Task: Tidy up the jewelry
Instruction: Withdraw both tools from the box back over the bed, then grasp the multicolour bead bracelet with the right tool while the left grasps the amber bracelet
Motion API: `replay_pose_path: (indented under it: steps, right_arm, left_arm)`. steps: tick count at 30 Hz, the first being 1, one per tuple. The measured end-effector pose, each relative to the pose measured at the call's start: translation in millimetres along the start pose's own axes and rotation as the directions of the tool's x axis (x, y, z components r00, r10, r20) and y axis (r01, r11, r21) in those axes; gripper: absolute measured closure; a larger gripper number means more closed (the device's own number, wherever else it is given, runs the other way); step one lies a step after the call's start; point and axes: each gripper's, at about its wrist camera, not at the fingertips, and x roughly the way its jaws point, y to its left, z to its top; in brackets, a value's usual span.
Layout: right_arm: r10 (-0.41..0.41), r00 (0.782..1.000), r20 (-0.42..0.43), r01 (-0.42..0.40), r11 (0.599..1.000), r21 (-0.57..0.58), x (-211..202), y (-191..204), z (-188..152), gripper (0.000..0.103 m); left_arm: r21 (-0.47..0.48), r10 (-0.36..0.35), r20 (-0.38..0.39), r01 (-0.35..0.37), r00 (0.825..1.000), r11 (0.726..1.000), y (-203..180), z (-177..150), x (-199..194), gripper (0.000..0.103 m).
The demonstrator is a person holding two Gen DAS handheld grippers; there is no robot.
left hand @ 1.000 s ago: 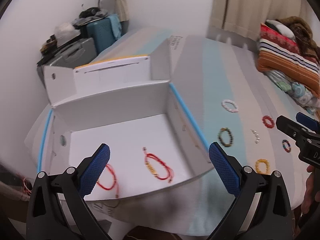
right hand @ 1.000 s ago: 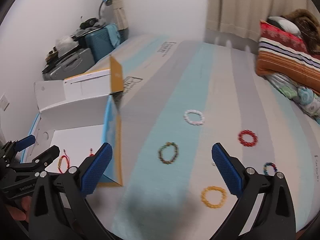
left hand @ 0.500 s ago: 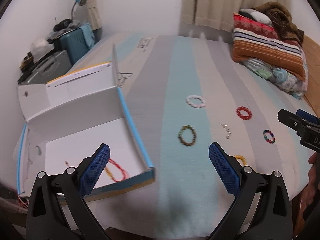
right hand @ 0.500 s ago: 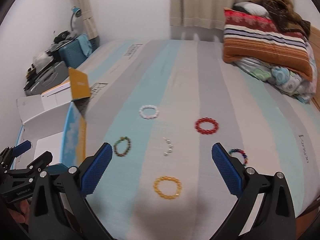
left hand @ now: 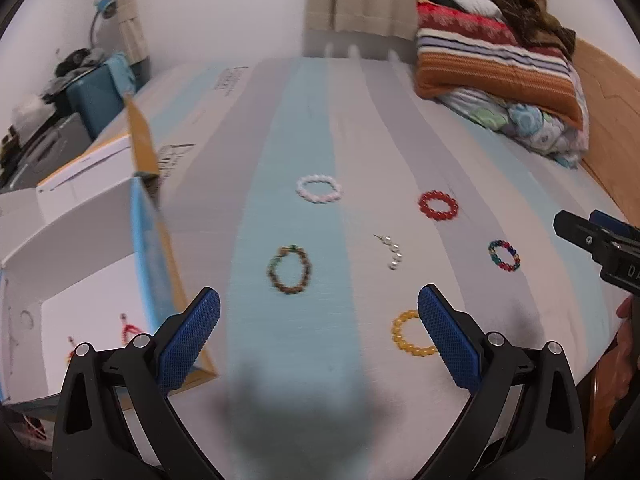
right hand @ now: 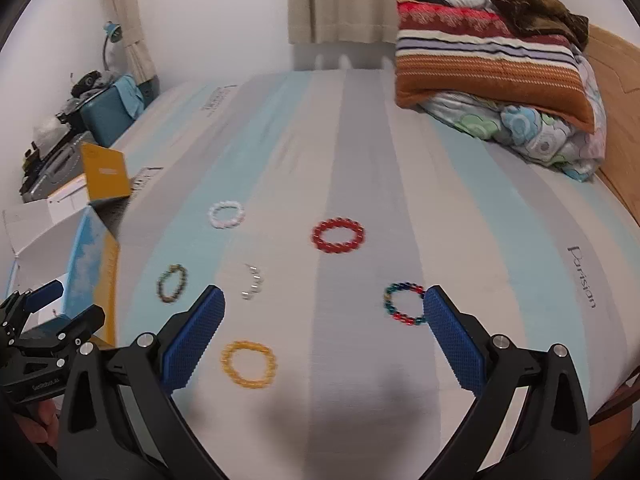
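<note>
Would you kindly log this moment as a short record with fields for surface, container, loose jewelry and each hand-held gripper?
surface: striped grey and light-blue mattress
container: open white cardboard box with blue edge, red string bracelets inside
loose jewelry: white bead bracelet; red bead bracelet; dark green-brown bead bracelet; multicoloured bead bracelet; yellow bead bracelet; short pearl strand
left hand-held gripper: open, holding nothing
right hand-held gripper: open, holding nothing
</note>
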Motion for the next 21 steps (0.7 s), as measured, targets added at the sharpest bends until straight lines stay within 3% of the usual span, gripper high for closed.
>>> replay_pose_path:
  steps: [21]
  right_arm:
    - [-0.075,0.984,-0.160,0.078,0.997,0.017,135,-86,-42,0.007]
  left_arm:
    - [0.088,-0.085,-0.127,0.097,0.988,0.991,-53,-38,131,0.006]
